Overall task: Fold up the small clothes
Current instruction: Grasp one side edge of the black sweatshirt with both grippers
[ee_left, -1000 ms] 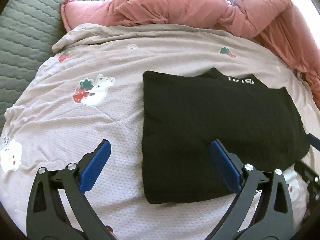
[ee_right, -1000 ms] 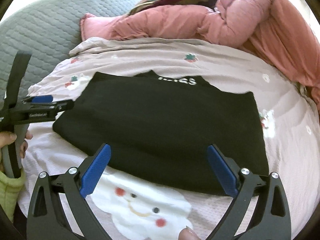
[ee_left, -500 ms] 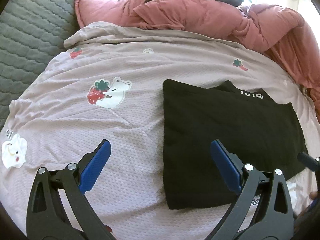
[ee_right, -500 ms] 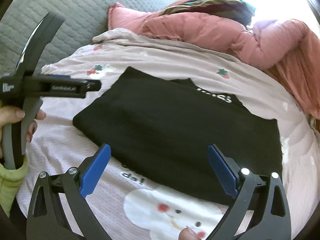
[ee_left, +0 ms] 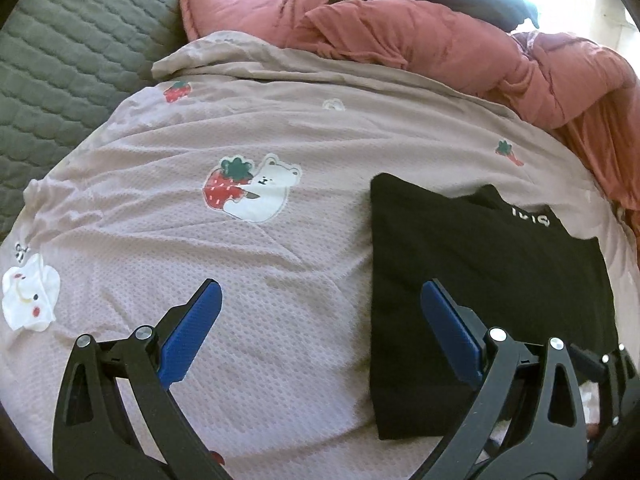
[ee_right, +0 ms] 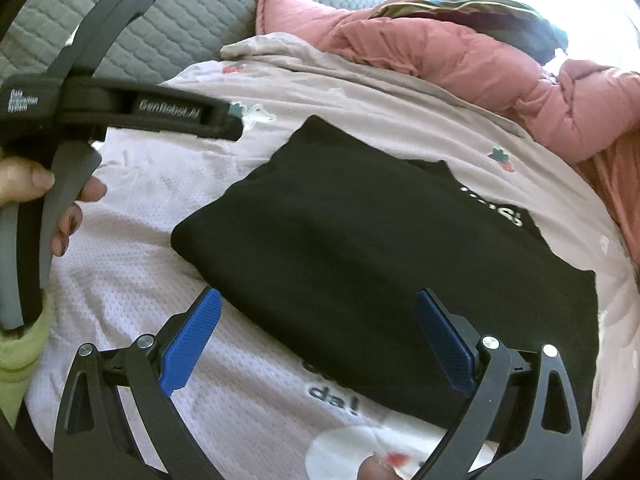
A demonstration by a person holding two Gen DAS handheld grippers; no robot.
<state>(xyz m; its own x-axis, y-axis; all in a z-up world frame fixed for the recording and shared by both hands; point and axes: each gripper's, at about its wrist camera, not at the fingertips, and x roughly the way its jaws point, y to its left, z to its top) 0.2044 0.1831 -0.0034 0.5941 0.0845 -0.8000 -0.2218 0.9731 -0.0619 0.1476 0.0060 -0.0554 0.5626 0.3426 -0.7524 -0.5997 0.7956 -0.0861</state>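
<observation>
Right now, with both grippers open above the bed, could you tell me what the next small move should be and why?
Probably lower the right gripper onto the near edge of the black garment and pinch it. The garment already lies folded flat on the pink sheet, neither gripper holds anything, and the left gripper hangs mostly over bare sheet.

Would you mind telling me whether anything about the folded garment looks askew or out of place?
Only slightly: the black garment is folded flat, but a collar edge with white lettering sticks out beyond the top fold line, so that edge is uneven. Nothing looks damaged or spilled.
</observation>
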